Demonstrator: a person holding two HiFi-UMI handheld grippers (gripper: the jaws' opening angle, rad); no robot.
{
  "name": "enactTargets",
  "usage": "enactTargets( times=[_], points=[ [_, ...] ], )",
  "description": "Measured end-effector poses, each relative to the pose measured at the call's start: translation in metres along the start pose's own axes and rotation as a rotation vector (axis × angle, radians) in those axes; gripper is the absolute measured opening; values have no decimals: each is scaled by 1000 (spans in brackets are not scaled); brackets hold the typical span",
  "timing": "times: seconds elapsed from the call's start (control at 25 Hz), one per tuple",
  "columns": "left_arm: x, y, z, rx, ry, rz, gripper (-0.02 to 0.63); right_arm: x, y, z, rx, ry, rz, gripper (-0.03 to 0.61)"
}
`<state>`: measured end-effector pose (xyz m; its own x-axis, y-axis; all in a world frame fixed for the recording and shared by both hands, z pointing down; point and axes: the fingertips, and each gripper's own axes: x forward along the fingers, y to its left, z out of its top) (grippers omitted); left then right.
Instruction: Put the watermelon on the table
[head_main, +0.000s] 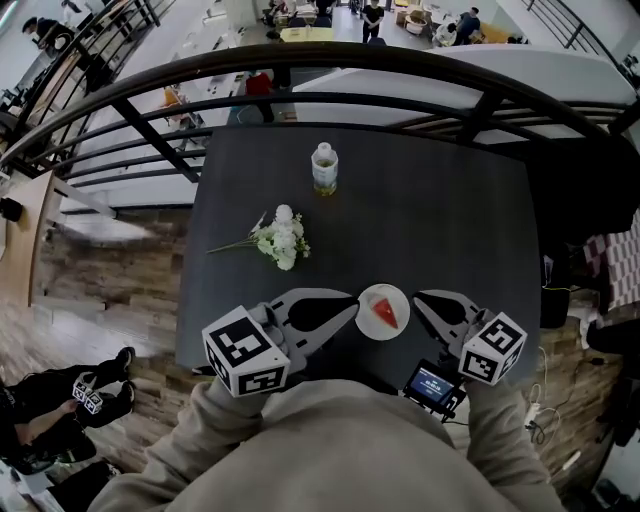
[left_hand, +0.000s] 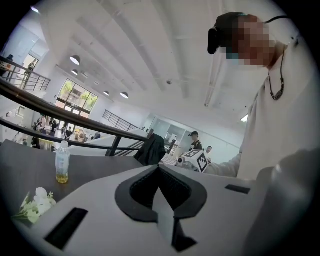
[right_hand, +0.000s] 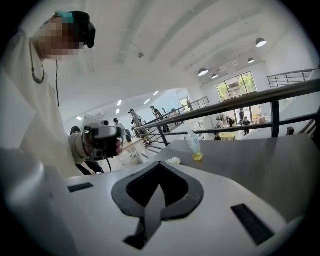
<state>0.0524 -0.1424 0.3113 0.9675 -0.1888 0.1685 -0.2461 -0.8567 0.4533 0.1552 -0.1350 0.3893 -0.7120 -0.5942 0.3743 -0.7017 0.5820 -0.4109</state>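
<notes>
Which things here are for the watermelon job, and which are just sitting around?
For the job:
- watermelon slice, on the white plate
- dark table
- left gripper and right gripper, both shut and empty

Just lying about:
- drink bottle
- white flowers

Bottle (head_main: 325, 168) upright at far centre, white cap, yellowish liquid low in it. White flower sprig (head_main: 280, 238) lying flat, near-left of the bottle and apart from it, stem pointing left. White round plate (head_main: 368, 322) near, right of the flowers. Black curved railing (head_main: 330, 58) across the far side. Wood floor (head_main: 110, 270) at left, person sitting (head_main: 60, 410) on it at near left.
</notes>
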Motion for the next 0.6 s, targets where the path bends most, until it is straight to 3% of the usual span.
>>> enactTargets(
  times=[0.32,0.6],
  points=[
    [7,-19,25,71,-65,-48,5,-26,38,53,-102,-141,17,14],
    [10,-25,36,105,-85,-70,5,-30,56,66,-121,-190,32,14]
  ],
)
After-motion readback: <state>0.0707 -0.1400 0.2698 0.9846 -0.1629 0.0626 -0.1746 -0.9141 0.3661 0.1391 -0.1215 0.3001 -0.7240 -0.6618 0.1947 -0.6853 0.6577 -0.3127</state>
